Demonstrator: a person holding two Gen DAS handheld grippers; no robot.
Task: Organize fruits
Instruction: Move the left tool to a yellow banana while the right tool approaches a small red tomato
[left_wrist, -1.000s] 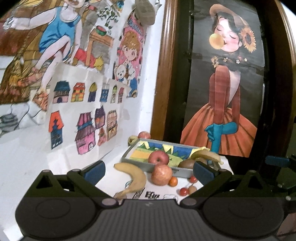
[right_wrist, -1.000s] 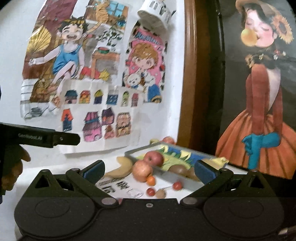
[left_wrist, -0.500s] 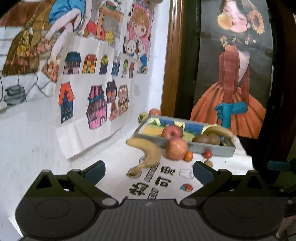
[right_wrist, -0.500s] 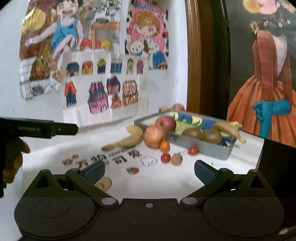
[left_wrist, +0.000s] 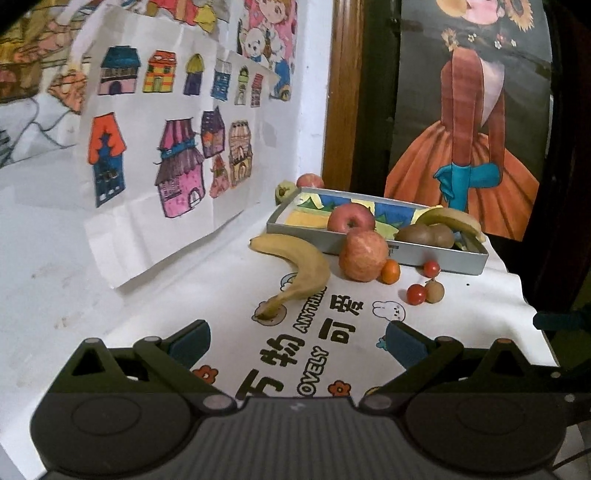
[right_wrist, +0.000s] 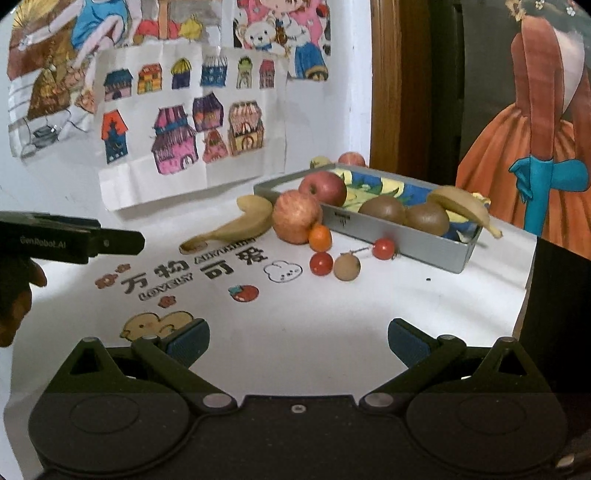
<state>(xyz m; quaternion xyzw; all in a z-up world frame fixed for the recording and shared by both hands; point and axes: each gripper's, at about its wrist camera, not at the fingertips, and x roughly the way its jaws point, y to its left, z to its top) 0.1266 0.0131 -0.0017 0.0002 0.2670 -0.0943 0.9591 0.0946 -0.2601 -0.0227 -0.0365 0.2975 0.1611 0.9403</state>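
Both claws — left claw (left_wrist: 297, 341), right claw (right_wrist: 298, 340) — spread wide, empty.

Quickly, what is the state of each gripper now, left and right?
Left gripper: open, holding nothing.
Right gripper: open, holding nothing.

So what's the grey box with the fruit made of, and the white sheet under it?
The shallow grey rectangular tray looks like painted metal or plastic: thin, stiff, matte walls. The white printed table cover seems to be paper or thin plastic: it lies flat and droops at the edge.
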